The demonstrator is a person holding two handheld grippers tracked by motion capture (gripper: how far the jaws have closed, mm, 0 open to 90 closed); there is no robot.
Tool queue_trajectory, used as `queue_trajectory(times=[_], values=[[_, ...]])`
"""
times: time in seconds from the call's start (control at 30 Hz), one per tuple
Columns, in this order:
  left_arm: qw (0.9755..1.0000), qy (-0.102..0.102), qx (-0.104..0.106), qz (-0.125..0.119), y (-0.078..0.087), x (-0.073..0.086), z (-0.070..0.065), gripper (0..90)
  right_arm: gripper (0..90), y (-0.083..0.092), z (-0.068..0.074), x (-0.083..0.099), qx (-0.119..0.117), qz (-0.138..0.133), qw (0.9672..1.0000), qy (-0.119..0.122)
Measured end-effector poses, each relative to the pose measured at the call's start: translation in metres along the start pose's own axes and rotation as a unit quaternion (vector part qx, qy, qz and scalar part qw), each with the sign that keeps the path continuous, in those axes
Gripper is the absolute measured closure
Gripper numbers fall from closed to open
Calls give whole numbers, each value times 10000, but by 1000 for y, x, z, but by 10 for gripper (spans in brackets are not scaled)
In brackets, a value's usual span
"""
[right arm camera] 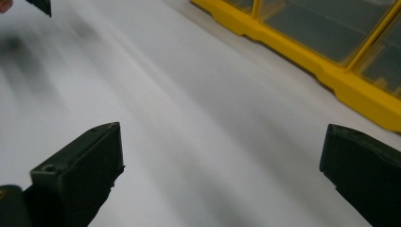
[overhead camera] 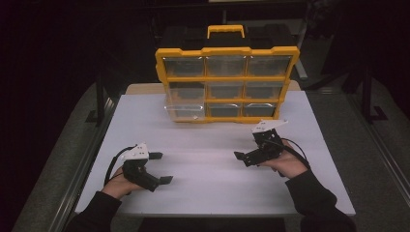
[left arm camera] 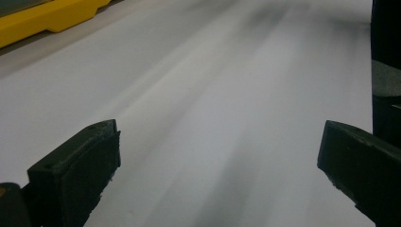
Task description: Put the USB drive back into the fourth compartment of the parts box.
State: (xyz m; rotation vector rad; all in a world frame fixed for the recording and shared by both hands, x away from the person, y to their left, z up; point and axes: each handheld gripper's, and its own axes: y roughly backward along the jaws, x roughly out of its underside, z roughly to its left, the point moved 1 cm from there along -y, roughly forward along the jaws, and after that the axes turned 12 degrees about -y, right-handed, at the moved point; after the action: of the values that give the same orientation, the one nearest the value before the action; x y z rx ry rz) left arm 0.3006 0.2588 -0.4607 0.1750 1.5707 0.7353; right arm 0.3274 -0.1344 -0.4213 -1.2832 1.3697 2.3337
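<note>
Two open claws (empty), left claw [overhead camera: 161,167], right claw [overhead camera: 247,143]; perhaps nine drawers [overhead camera: 226,65].

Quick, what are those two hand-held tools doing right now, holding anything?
Left tool: open, holding nothing, over the white table.
Right tool: open, holding nothing, near the yellow drawer organizer.

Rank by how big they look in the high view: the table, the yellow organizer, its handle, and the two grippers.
1. Table
2. Organizer
3. Left gripper and right gripper: they look about alike, so I won't rank them.
4. Handle, though it sits farthest from the camera.
</note>
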Motion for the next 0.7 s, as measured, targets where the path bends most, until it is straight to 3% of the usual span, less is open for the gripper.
queue_trajectory(times=[0.13, 0.4, 0.63, 0.7], values=[[10000, 5, 4, 2, -1, 0, 0, 0, 1, 2, -3, 15, -44, -34, 10000, -16], [10000, -24, 24, 14, -1, 0, 0, 0, 1, 3, -6, 38, 150, -125, 9998, -46], [10000, -33, 38, 13, 0, 0, -1, 0, 1, 5, -9, 49, 186, -158, 9996, -139], [10000, -45, 43, 16, 0, 0, -1, 0, 1, 9, -14, 62, 250, -254, 9990, -256]])
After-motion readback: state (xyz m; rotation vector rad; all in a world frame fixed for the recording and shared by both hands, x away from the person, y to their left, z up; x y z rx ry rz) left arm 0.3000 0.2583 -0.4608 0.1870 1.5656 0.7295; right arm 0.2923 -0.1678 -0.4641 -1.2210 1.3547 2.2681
